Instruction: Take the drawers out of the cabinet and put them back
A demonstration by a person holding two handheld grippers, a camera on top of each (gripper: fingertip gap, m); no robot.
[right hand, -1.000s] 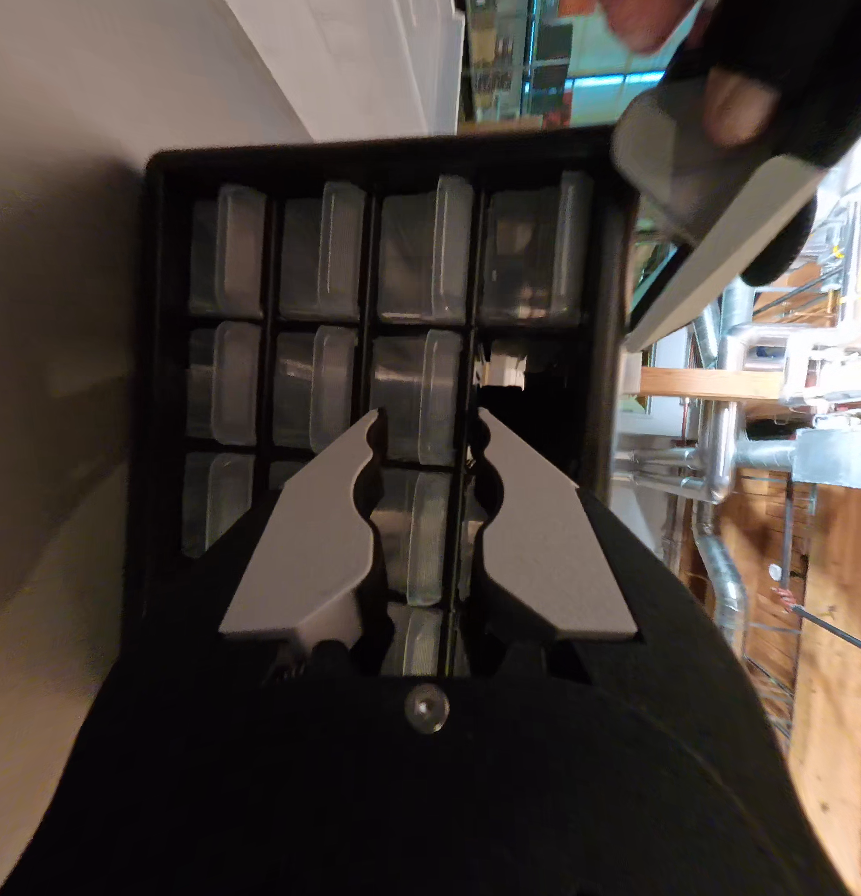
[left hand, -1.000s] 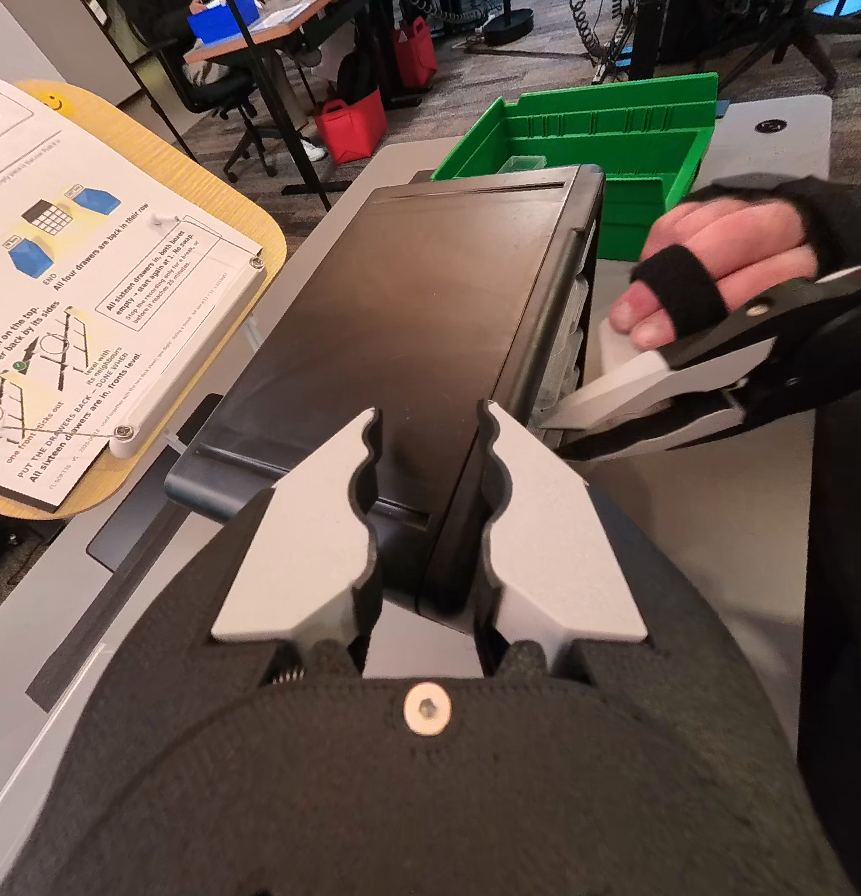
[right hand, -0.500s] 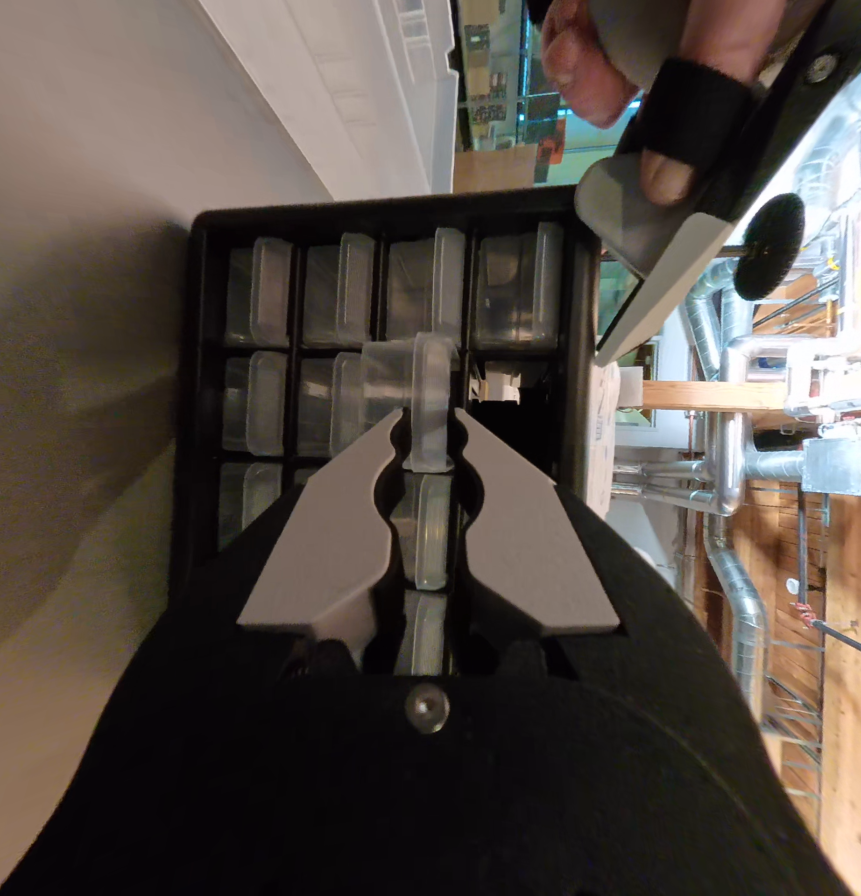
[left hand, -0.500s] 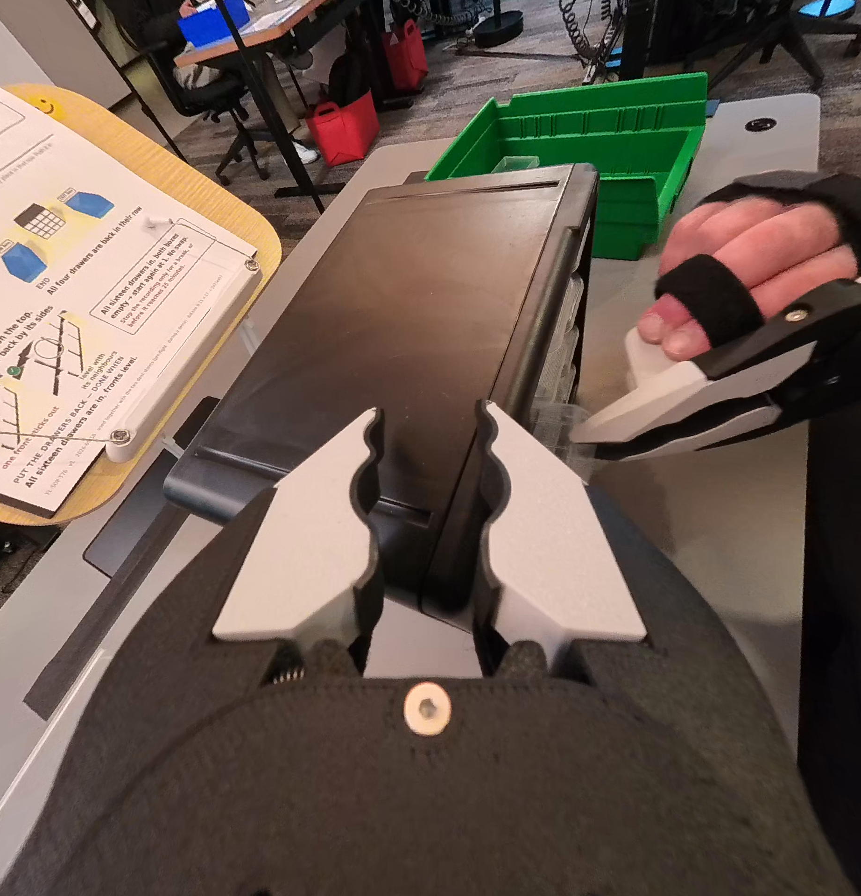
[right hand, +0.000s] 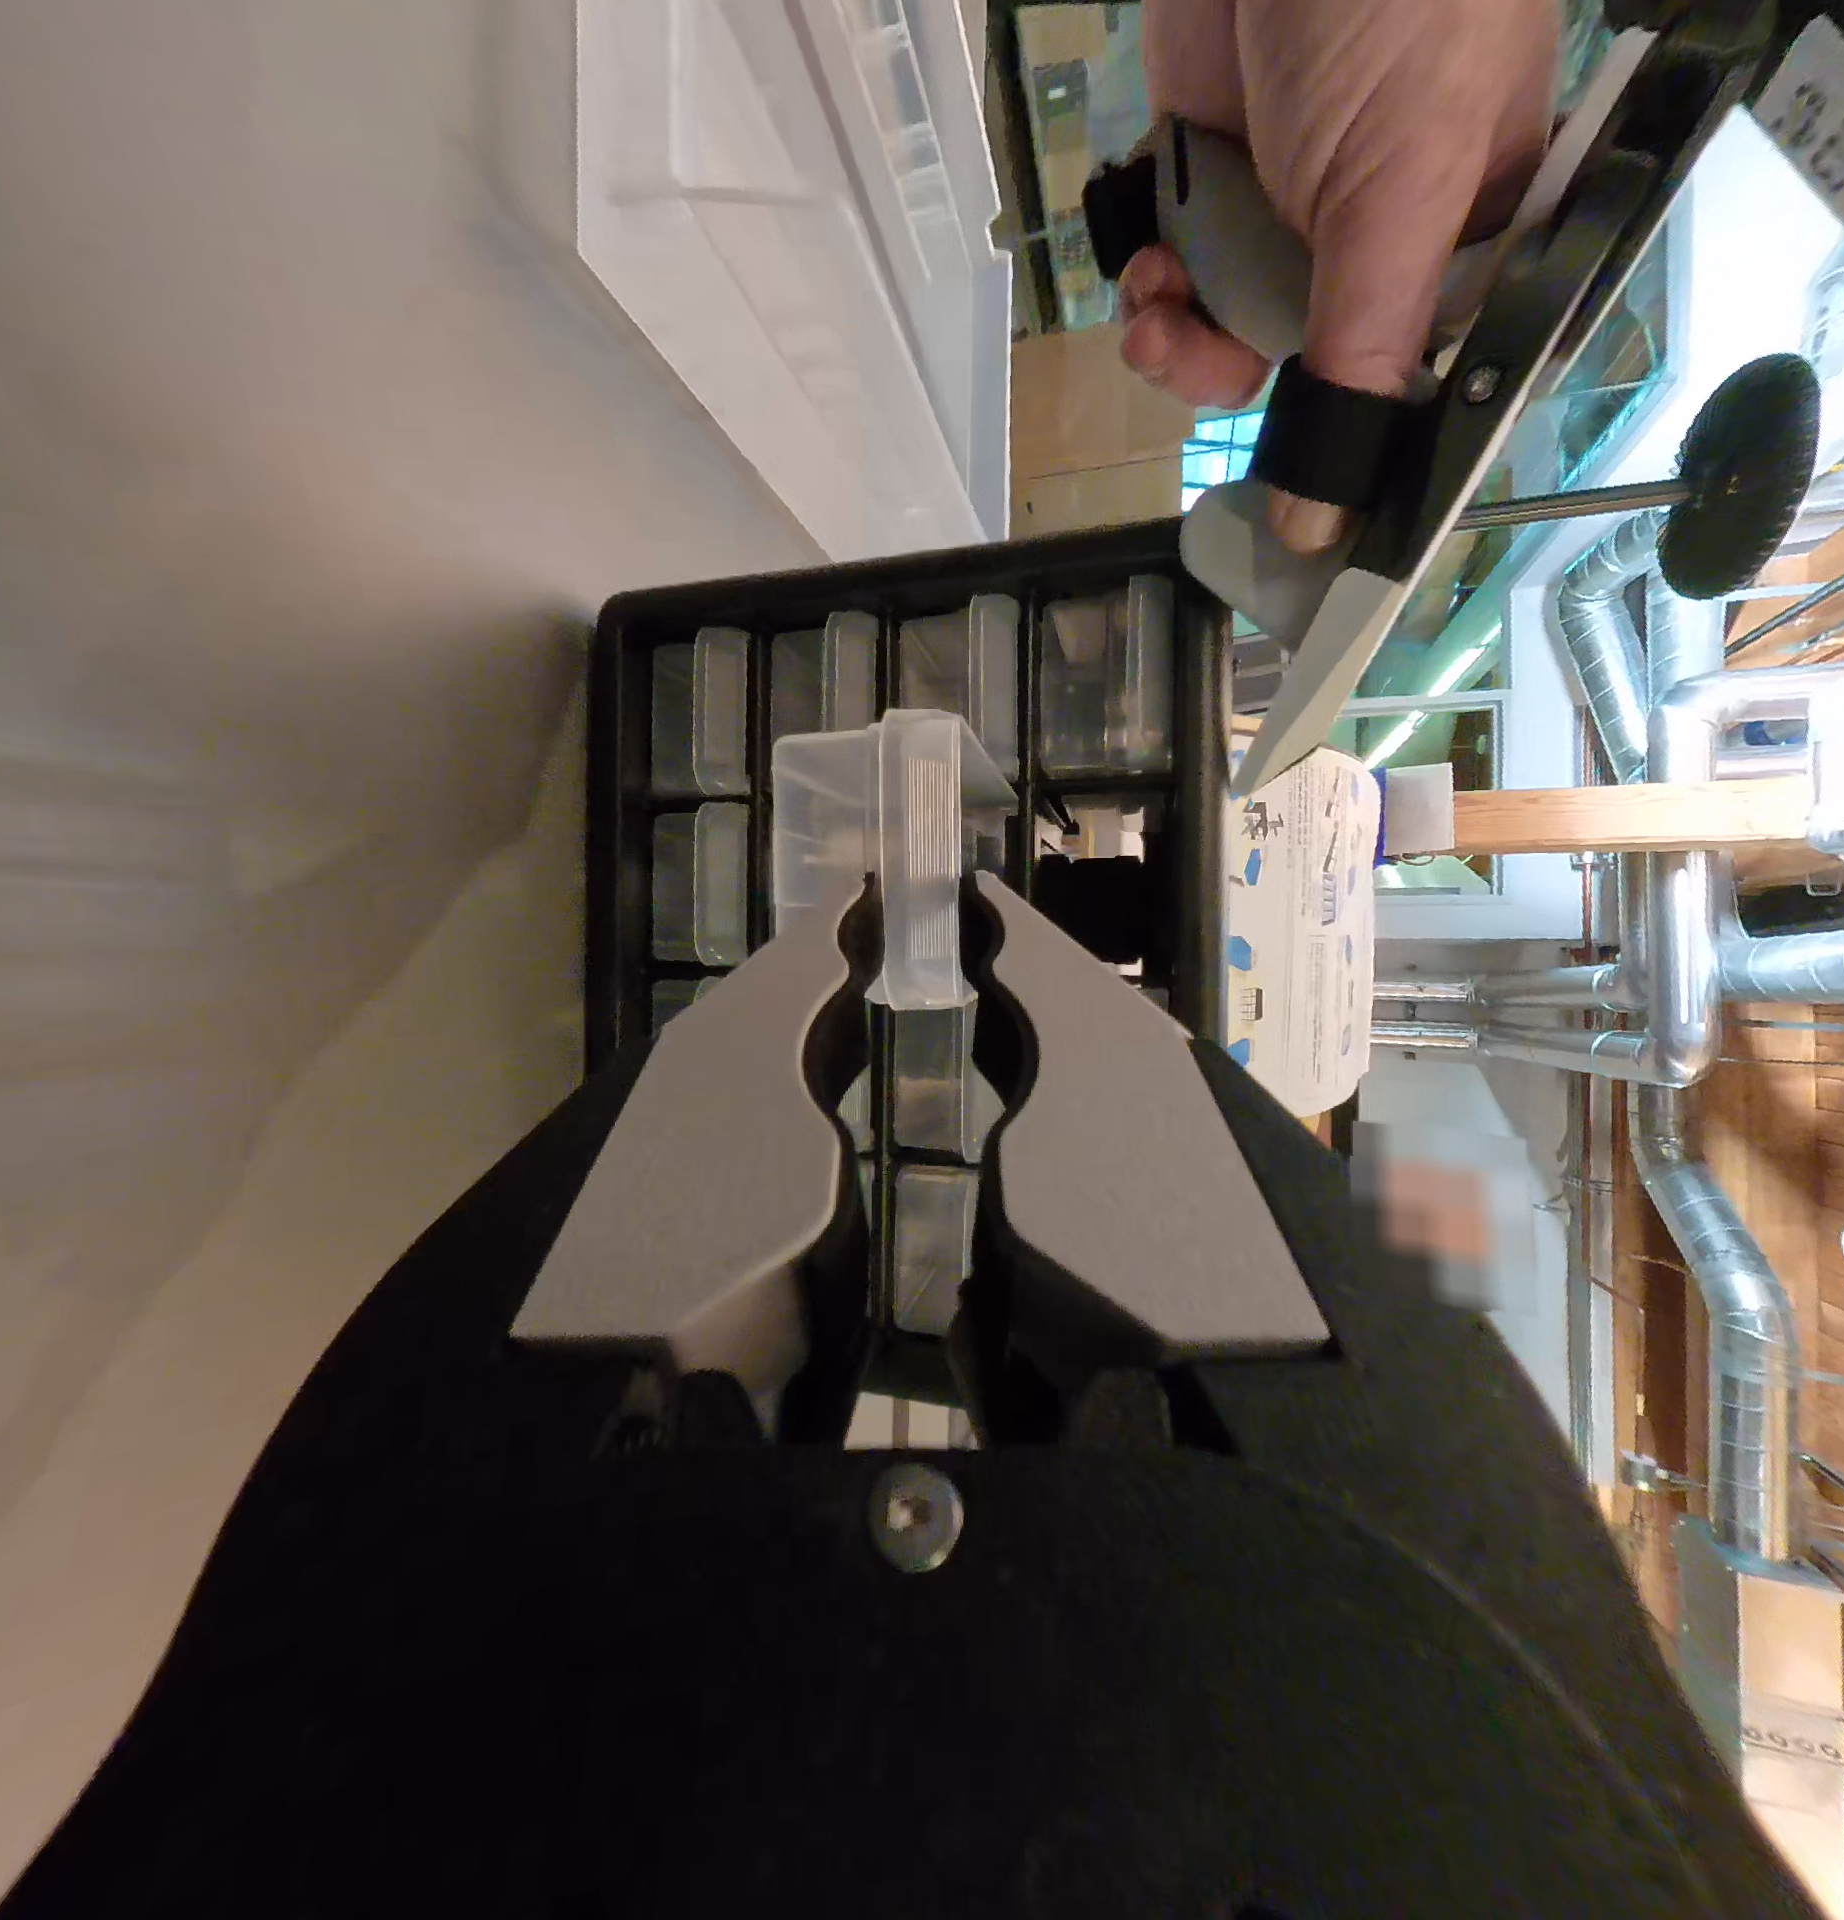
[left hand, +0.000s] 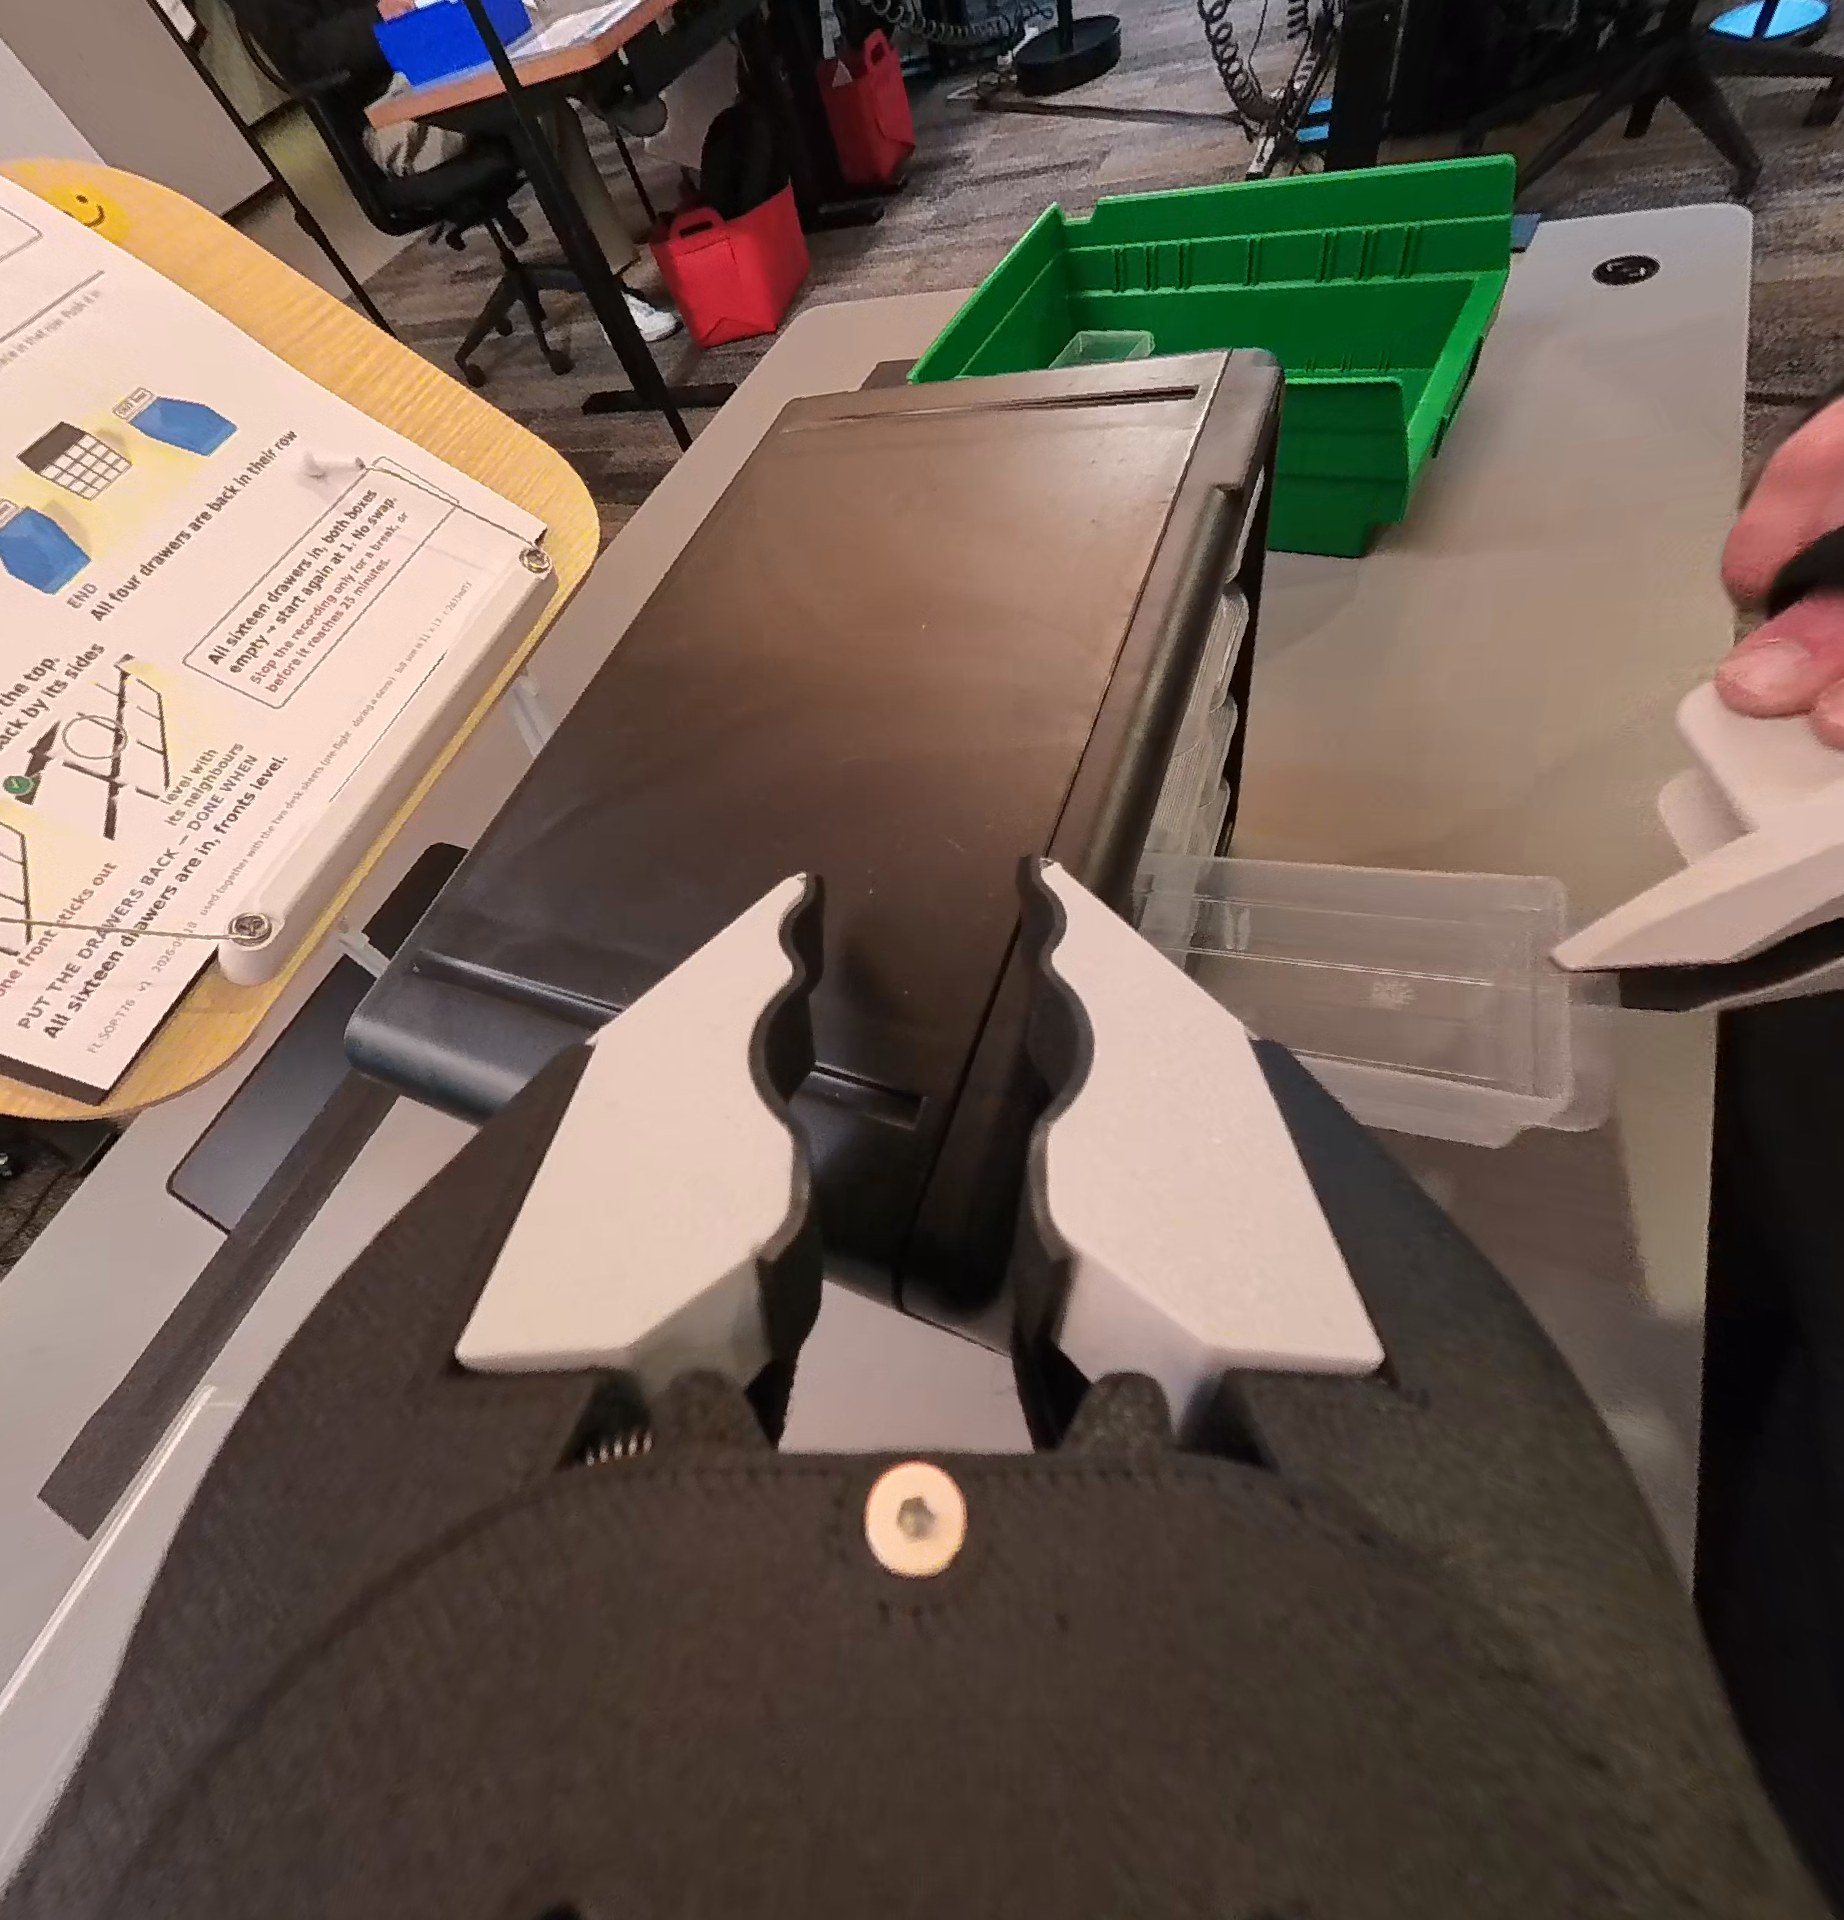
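A black cabinet (left hand: 897,675) with clear drawers lies under my left gripper (left hand: 918,878), which is open, its fingers resting over the cabinet's top near the front edge. My right gripper (right hand: 923,883) is shut on the handle of a clear drawer (right hand: 845,810) in the third column. That drawer (left hand: 1365,987) is pulled far out of the cabinet front (right hand: 606,831), and the right gripper (left hand: 1567,956) holds its end. One slot (right hand: 1094,894) beside it is empty. One finger (right hand: 1302,665) of the left gripper shows against the cabinet's top.
A green bin (left hand: 1417,416) stands behind the cabinet on the grey table (left hand: 1469,675), with a clear drawer (left hand: 1100,348) in it. A printed sheet on a wooden board (left hand: 222,644) lies to the left. Chairs and red bags stand on the floor beyond.
My right gripper closed on the drawer's handle and drew the drawer out of the cabinet toward me. The left gripper stayed on the cabinet top.
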